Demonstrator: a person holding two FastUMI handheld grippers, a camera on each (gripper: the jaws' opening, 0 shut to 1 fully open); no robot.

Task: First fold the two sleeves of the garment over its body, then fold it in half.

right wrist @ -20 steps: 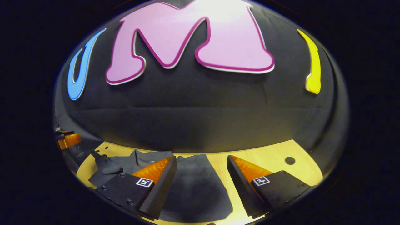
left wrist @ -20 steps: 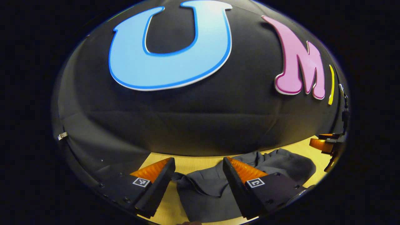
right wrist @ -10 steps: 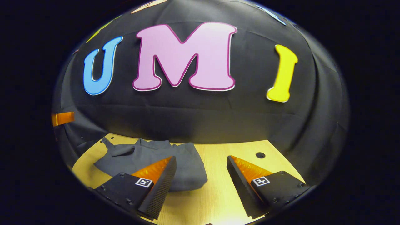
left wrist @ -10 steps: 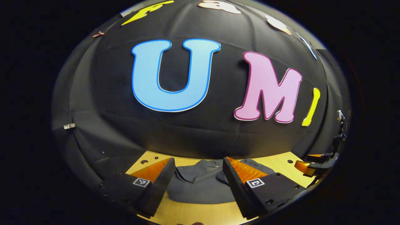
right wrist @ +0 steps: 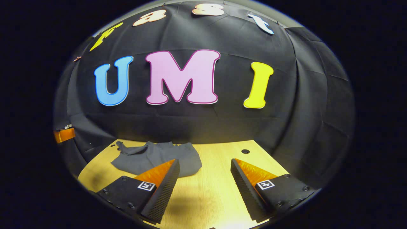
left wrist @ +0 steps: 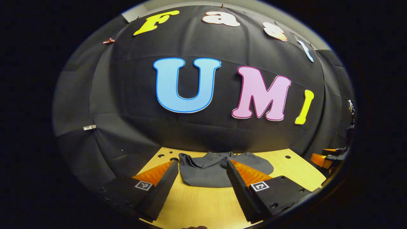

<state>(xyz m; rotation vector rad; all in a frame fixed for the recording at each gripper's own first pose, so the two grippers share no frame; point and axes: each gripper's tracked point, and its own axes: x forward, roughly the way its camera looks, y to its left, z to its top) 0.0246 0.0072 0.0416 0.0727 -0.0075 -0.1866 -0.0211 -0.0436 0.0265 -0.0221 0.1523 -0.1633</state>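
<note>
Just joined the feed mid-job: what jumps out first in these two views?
A crumpled dark grey fabric garment lies bunched at the far side of the light wooden table, near the black cloth wall. Both tools hang open above the table, holding nothing: the left tool faces the garment, the right tool has it to its left.

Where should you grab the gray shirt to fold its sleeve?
Probably the little pointed sleeve end sticking out at the far left corner of the gray shirt. It lies loose off the bunched body on the wooden table, so a finger can likely slide under it. Come from the left side with the open left tool, then carry it across the body. The right tool is open too.
</note>
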